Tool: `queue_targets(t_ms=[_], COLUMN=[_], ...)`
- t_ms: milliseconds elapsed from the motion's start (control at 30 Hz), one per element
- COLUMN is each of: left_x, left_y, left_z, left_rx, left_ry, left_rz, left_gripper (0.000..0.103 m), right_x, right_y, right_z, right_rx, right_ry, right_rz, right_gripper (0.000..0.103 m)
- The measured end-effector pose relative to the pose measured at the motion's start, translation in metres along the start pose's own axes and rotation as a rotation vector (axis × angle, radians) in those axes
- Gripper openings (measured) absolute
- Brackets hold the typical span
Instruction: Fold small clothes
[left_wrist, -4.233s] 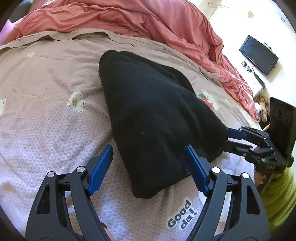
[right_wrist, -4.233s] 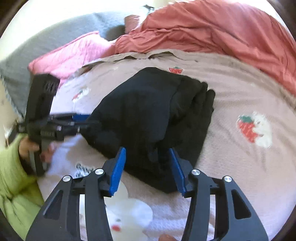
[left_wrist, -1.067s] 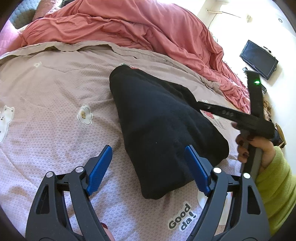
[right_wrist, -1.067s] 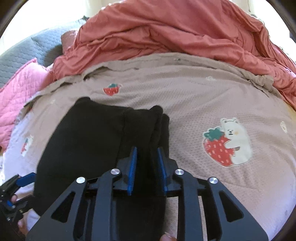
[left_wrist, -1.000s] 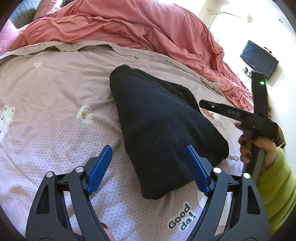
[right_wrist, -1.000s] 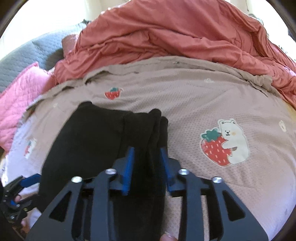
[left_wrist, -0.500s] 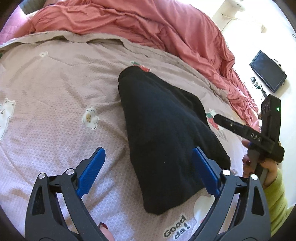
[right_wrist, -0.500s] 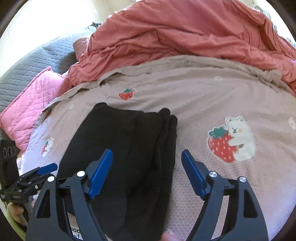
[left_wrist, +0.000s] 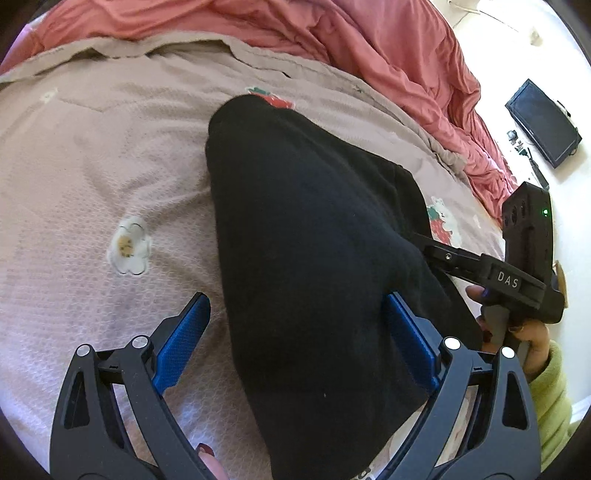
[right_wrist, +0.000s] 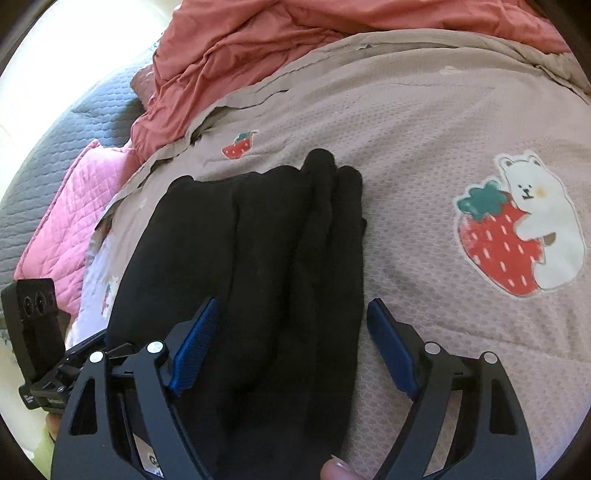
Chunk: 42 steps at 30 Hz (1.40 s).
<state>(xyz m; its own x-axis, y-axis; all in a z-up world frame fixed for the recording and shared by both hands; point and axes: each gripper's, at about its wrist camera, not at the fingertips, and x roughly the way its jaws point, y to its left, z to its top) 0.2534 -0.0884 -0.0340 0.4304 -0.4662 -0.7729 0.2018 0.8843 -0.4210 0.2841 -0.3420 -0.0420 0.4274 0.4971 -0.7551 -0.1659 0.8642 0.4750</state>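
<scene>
A folded black garment (left_wrist: 314, 251) lies on the patterned bed sheet (left_wrist: 92, 177). In the left wrist view my left gripper (left_wrist: 295, 339) is open, its blue pads on either side of the garment's near end. The right gripper's body (left_wrist: 498, 280) shows at the garment's right edge. In the right wrist view the garment (right_wrist: 258, 240) shows stacked folds along its right side. My right gripper (right_wrist: 291, 339) is open, its pads straddling those folds at the near end. The left gripper's body (right_wrist: 37, 332) shows at the far left.
A red-pink duvet (left_wrist: 332, 44) is bunched along the far side of the bed. A pink quilted pillow (right_wrist: 74, 206) and grey quilt (right_wrist: 55, 140) lie at the left. A dark screen (left_wrist: 543, 122) sits on the floor beyond the bed.
My right gripper let go of the folded edge and opened wide, then came down closer over it. My left gripper moved closer in around the garment's near end.
</scene>
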Motion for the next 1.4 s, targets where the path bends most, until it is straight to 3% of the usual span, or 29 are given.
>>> queue_targets(t_ms=[133,333,433,833,1400], left_x=[0.007,0.008,0.001,-0.030,-0.048], left_y=[0.003,-0.006,-0.010,-0.024,-0.052], left_z=[0.002,0.001,0.000,-0.009,-0.019], left_rx=[-0.012,0.004,0.014,0.006,0.041], left_ry=[0.017,0.002,-0.008,-0.058,-0.095], left_rz=[-0.026,-0.025,-0.021,-0.045,-0.081], left_gripper=[0.088,0.070,0.065,0.062,0.061], right_x=[0.008,0.012,0.003,-0.052,-0.083], right_y=[0.007,0.015,0.020,0.049,0.051], right_z=[0.002,0.001,-0.002,-0.011,-0.025], right_rx=[-0.029,-0.067,-0.079,-0.111,-0.124], right_ry=[0.016,-0.010,-0.050,-0.153,-0.185], right_rz=[0.018,0.037,0.054,0.082,0.063], right_gripper=[0.065,0.046,0.040,0.037,0.036])
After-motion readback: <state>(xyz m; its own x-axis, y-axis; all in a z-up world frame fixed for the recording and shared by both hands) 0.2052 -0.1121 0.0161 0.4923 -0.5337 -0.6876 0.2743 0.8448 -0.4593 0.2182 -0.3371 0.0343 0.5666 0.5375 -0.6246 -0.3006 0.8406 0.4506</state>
